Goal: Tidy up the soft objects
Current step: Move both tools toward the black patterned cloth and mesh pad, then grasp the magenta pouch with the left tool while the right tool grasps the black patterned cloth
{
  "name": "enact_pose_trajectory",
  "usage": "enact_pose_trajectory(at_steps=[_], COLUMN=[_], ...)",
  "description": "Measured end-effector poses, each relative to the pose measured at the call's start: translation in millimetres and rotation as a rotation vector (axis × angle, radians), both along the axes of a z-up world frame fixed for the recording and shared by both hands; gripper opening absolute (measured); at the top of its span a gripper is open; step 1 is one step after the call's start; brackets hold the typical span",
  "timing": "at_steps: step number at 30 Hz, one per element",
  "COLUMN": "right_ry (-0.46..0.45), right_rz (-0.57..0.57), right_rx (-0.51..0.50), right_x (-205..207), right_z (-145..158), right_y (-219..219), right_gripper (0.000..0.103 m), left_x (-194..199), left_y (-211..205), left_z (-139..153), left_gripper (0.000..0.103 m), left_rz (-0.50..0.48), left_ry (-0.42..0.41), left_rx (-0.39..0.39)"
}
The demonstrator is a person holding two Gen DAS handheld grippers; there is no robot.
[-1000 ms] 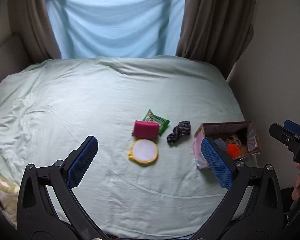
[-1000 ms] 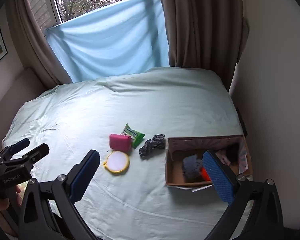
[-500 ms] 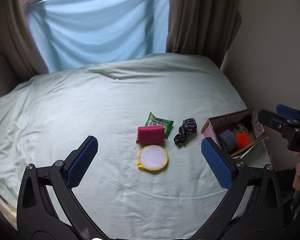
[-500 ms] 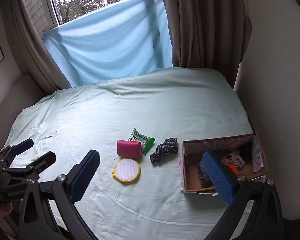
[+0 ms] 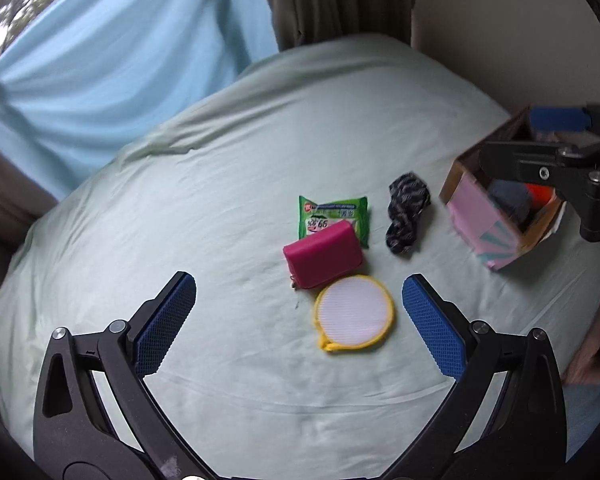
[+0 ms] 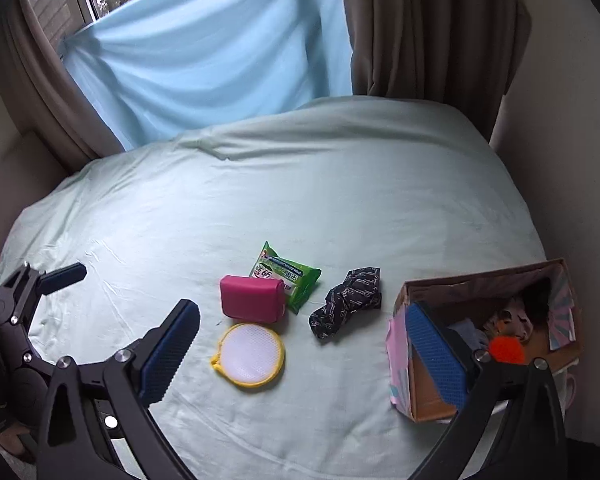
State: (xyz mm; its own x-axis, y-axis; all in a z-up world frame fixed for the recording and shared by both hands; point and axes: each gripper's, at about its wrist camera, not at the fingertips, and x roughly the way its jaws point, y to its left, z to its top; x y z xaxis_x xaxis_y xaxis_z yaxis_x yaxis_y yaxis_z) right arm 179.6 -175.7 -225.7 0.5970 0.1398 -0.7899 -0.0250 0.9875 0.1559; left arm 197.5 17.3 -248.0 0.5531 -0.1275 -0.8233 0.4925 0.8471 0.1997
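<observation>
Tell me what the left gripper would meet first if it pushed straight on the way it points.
Probably the yellow-rimmed round pad, lying between the open left gripper fingers' line, just short of the pink pouch. Depth is unclear.

box contents partly hidden by a blue finger, window curtain blurred — left view

The green wipes packet shows "99" with a percent sign (smaller print unreadable).
</observation>
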Motion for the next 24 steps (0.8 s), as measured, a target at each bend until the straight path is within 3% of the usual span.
enact_pose_trajectory(at_steps=[12,18,24], right_ry=[0.122,0.221,0.310], right_rz=[0.164,0.324,0.444], right_rx=[-0.141,-0.248,-0.304], right_x=[80,106,119], right_z=[-106,-161,-197], right_y=[8,5,8], right_gripper=[0.101,0.100,0.094], left_x=[57,64,76], left_y=[-45,-64,-77], left_z=[-111,-150,-180], left_gripper=[0.098,0.091,0.086], left_rz=[-0.261,-0.368,-0.436], left_ry=[0.059,0.076,0.115], left_rx=[0.173,0.236,0.264])
